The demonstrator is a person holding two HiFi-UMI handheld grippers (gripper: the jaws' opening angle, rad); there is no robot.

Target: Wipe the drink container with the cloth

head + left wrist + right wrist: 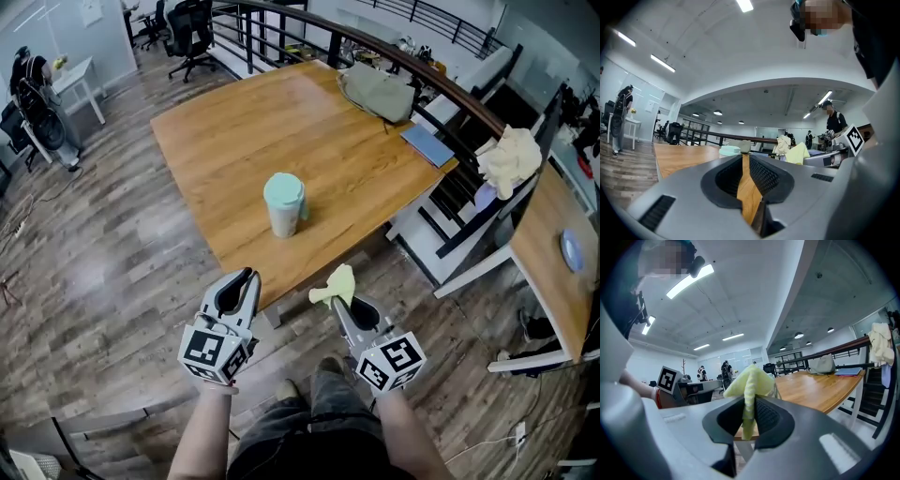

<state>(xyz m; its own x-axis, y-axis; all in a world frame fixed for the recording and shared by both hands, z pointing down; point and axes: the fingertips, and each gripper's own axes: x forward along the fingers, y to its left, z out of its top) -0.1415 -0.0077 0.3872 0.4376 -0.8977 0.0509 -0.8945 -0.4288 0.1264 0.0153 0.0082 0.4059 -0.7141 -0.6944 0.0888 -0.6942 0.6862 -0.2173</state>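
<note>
drink container with a mint lid stands upright on the wooden table, near its front edge. left gripper has its jaws pressed together on nothing. right gripper pinches the yellow cloth just off that edge.

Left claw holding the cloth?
No, the yellow cloth is pinched in the right claw; the left claw has nothing in it.
</note>
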